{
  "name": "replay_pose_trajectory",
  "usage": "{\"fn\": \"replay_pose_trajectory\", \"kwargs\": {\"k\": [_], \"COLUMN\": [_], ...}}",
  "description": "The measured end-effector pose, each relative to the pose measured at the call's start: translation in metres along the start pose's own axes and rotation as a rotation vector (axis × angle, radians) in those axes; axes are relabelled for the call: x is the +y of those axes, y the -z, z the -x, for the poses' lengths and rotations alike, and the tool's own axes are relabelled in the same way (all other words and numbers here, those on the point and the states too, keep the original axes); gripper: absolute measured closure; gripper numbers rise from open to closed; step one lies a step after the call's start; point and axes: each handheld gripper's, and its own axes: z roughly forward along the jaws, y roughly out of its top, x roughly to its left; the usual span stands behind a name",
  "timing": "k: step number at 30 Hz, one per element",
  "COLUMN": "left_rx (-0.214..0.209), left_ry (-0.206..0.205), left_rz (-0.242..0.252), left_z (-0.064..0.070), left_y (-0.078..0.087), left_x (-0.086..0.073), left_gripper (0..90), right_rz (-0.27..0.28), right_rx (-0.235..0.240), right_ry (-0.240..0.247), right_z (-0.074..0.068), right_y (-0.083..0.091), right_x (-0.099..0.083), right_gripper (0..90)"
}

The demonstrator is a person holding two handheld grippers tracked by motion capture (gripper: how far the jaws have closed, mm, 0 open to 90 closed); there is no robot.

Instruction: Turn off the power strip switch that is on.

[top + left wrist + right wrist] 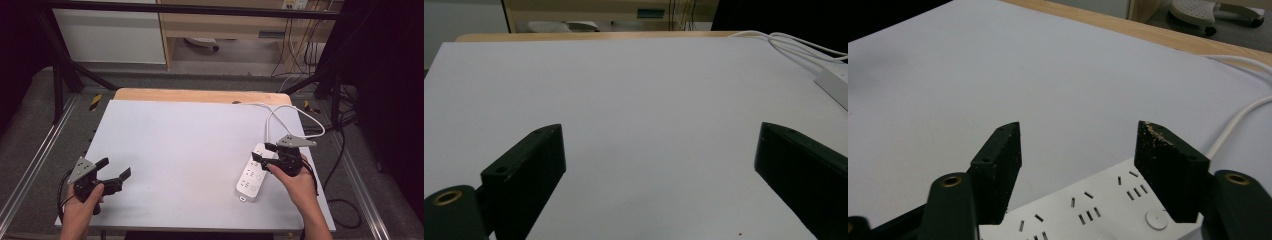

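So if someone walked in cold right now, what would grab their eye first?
Probably the white power strip at the right of the table, with the right gripper poised open over it, one black finger on either side. Next, its white cable looping toward the table's far edge. The left gripper sits open near the front left corner, over bare table.

Wide bare table [190,150] lies open between both hands; only the power strip [251,179] and its cable [280,112] obstruct the right side.
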Motion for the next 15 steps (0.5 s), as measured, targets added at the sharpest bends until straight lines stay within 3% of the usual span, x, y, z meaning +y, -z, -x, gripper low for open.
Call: {"fn": "replay_pose_trajectory", "kwargs": {"k": [15], "left_rx": [0.005], "left_ry": [-0.002], "left_rz": [0.002], "left_z": [0.0001], "left_y": [0.0009], "left_x": [0.0004], "left_gripper": [5.9], "right_rz": [-0.037], "right_rx": [0.038], "right_ry": [0.031], "right_z": [-0.0062], "right_y": [-0.0039], "right_x": [-0.0055], "right_gripper": [54.1]}}
